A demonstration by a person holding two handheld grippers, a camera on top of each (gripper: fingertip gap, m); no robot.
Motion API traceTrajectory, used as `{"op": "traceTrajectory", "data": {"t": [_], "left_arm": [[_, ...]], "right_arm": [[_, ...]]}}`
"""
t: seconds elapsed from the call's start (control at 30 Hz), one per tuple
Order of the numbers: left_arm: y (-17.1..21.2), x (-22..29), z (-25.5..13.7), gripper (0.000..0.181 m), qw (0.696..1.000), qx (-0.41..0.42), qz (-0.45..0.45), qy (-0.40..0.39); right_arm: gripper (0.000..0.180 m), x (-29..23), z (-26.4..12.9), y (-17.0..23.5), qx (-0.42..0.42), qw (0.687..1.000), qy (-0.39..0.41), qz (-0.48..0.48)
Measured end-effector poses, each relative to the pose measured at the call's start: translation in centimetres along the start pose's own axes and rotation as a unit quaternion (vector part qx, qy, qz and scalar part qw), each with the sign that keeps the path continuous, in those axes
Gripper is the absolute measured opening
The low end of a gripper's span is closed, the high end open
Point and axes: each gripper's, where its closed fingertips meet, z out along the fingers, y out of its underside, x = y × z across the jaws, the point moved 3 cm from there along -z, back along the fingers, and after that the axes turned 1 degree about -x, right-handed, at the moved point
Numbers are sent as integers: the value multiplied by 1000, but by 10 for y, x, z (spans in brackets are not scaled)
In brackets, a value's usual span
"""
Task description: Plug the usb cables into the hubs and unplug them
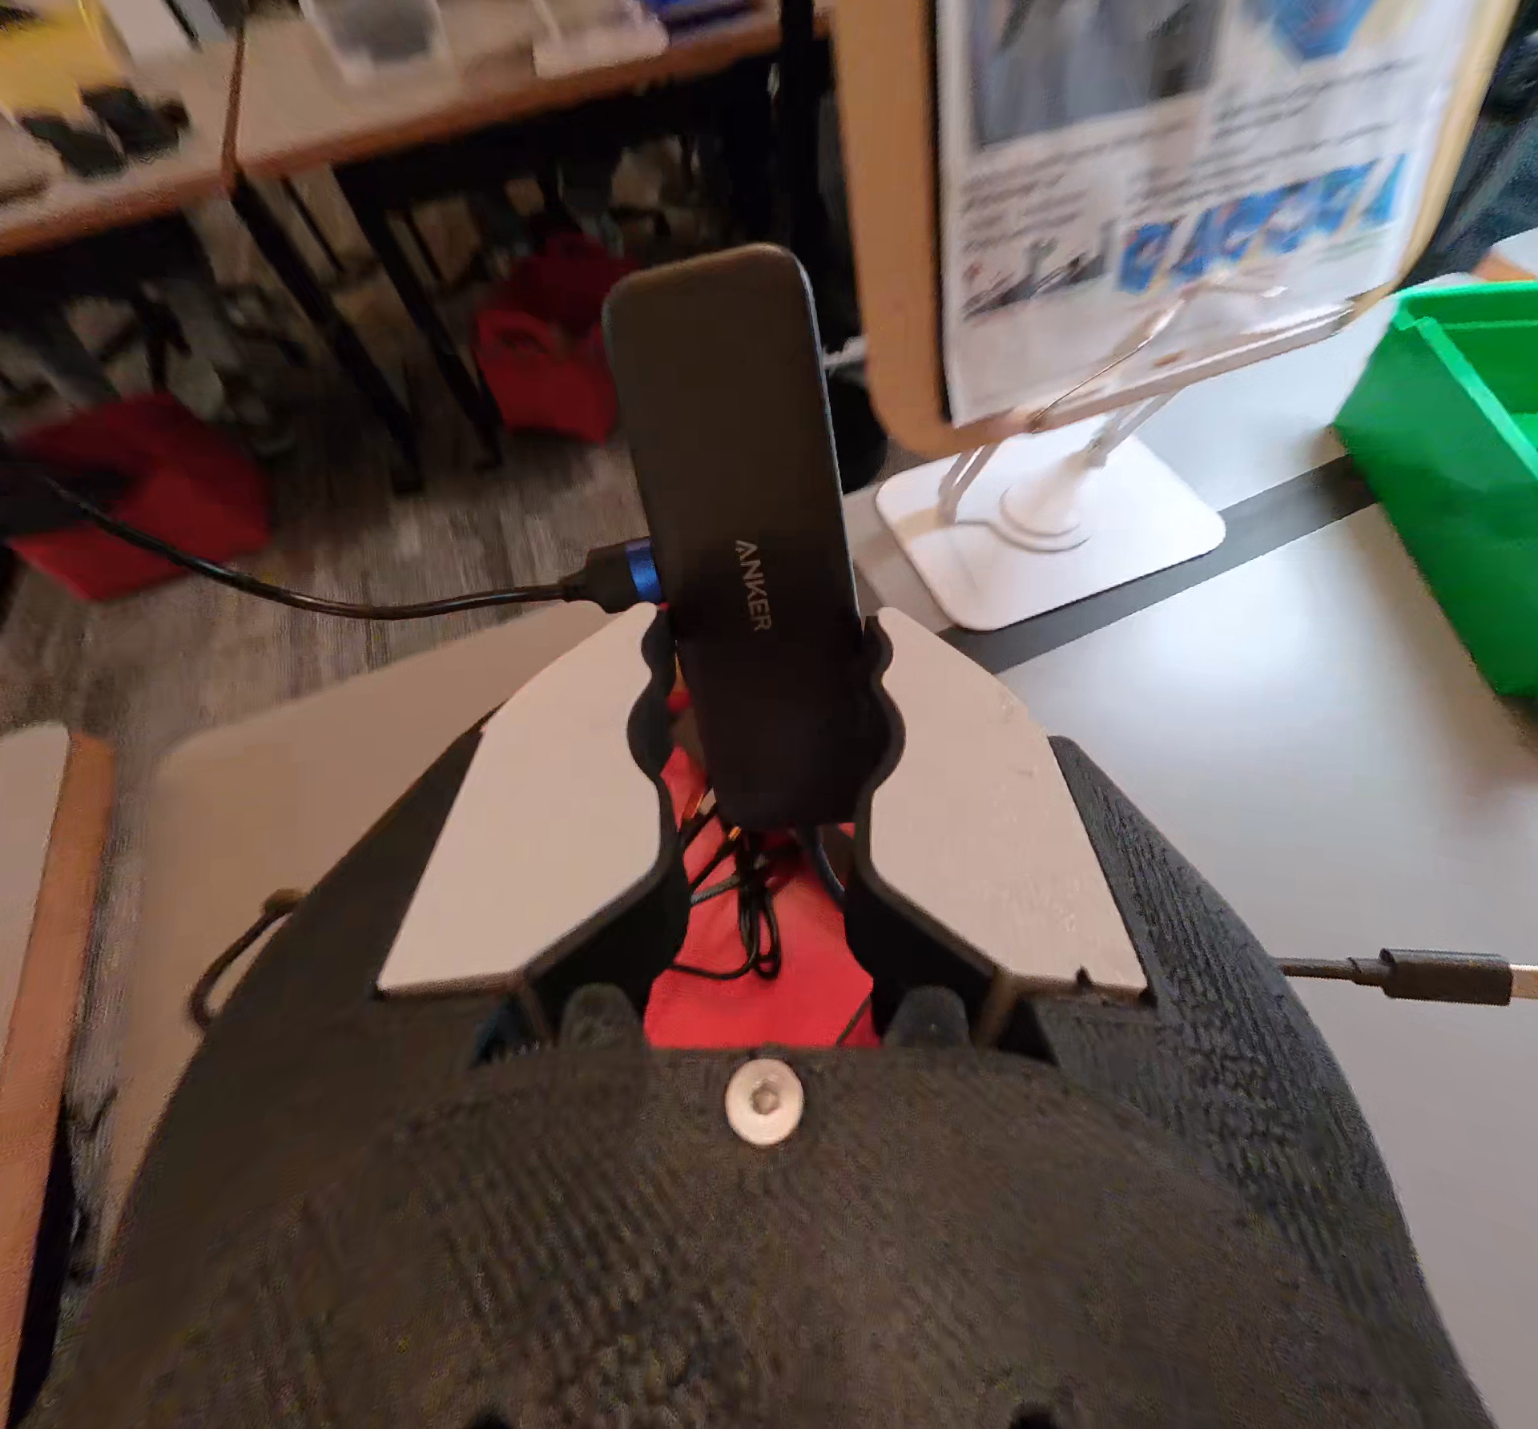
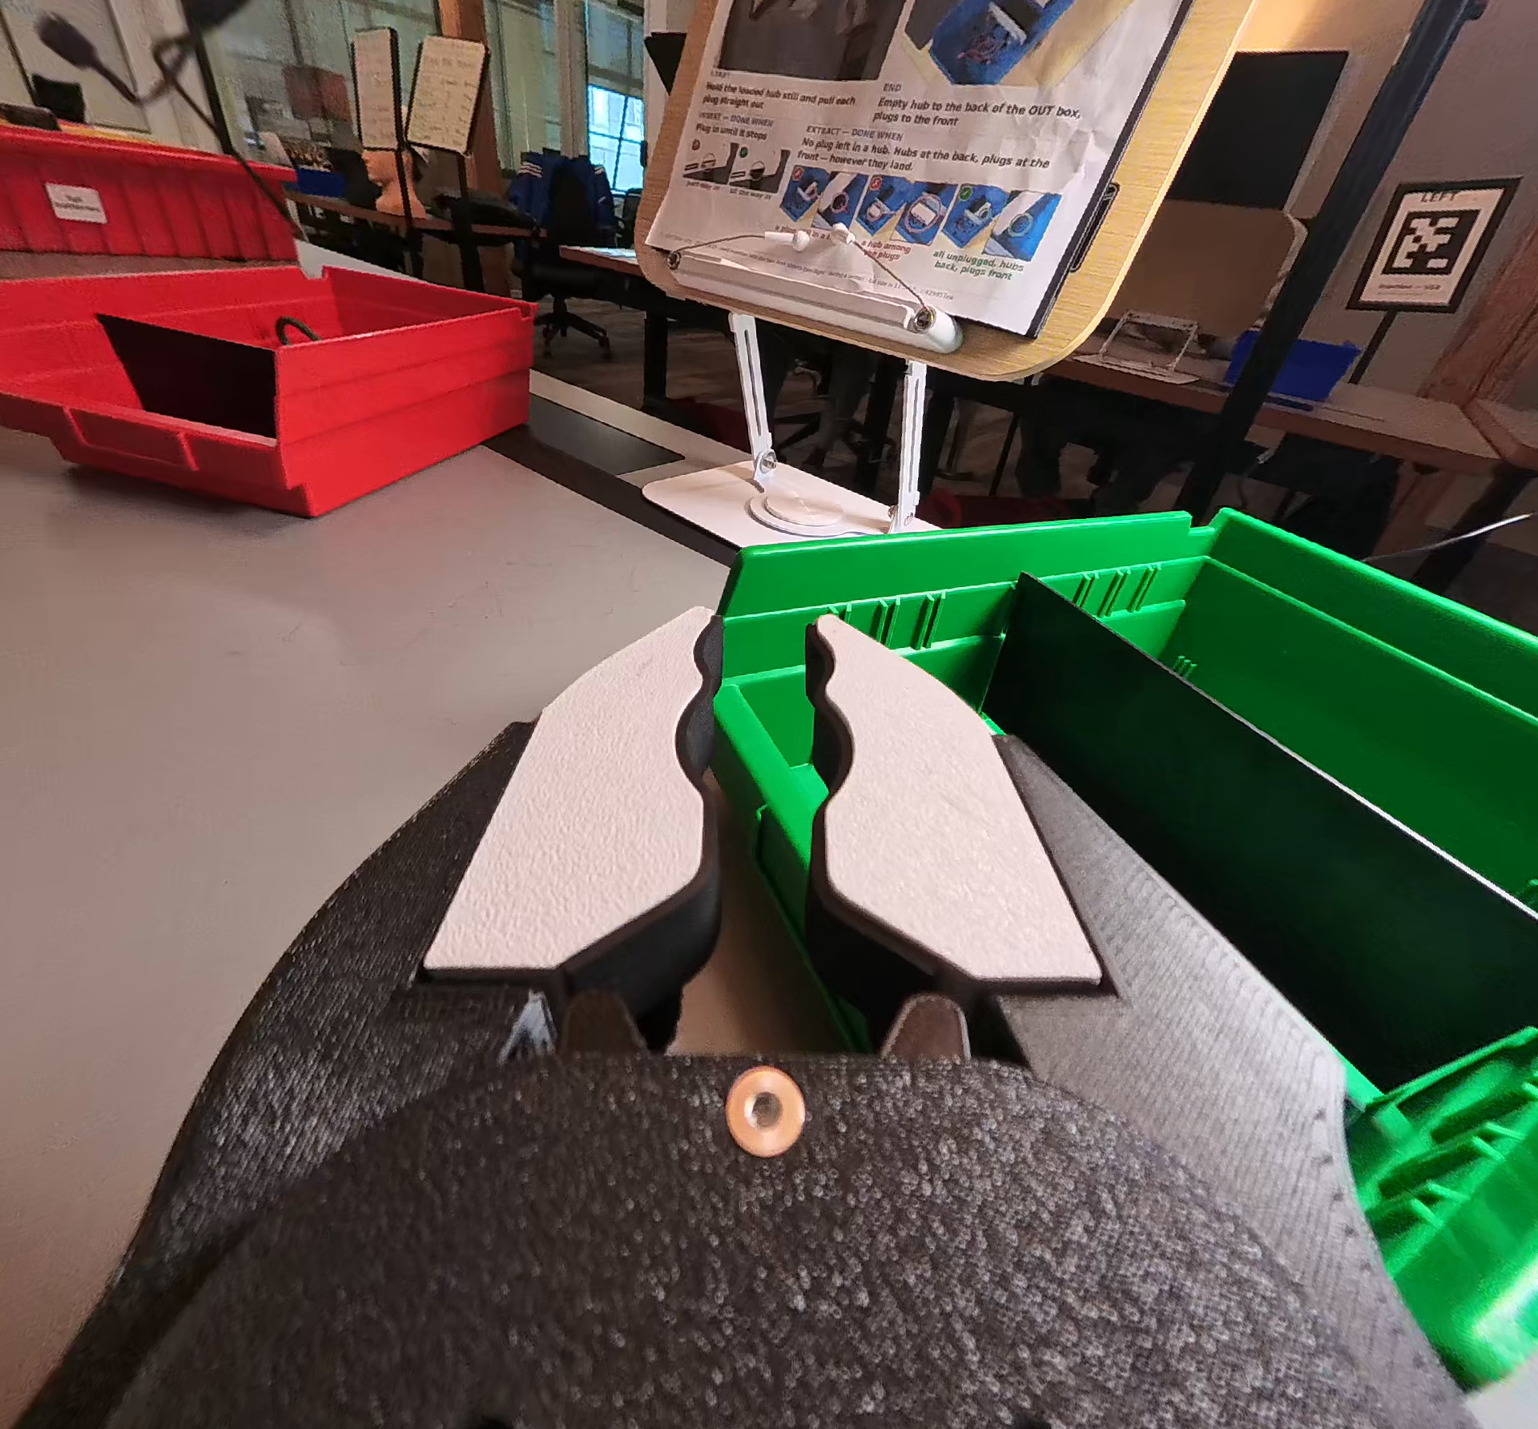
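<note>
My left gripper is shut on a black USB hub and holds it upright in the air above a red bin that holds tangled black cables. A black cable with a blue-ringed plug sits in the hub's left side and trails off left. A loose dark USB plug lies on the table at the right. My right gripper is open and empty, its fingers a small gap apart at the near left wall of a green bin.
A white stand holds a board with an instruction sheet at the table's back, also in the left wrist view. The red bin stands at the left of the grey table. The green bin has a black divider. Blurred dark cables hang at top left.
</note>
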Motion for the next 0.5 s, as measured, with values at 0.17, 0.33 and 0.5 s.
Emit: {"op": "traceTrajectory", "data": {"t": [0.17,0.33,0.5], "left_arm": [[-38,67,-42,43,992,88,48,81],[-36,162,-65,44,957,134,89,239],[-2,255,-69,44,882,140,114,436]], "right_arm": [[19,-1,-1,0,4,1000,-3,0],[21,-9,-1,-3,13,1000,-24,-6],[32,-24,2,-8,19,997,-72,13]]}}
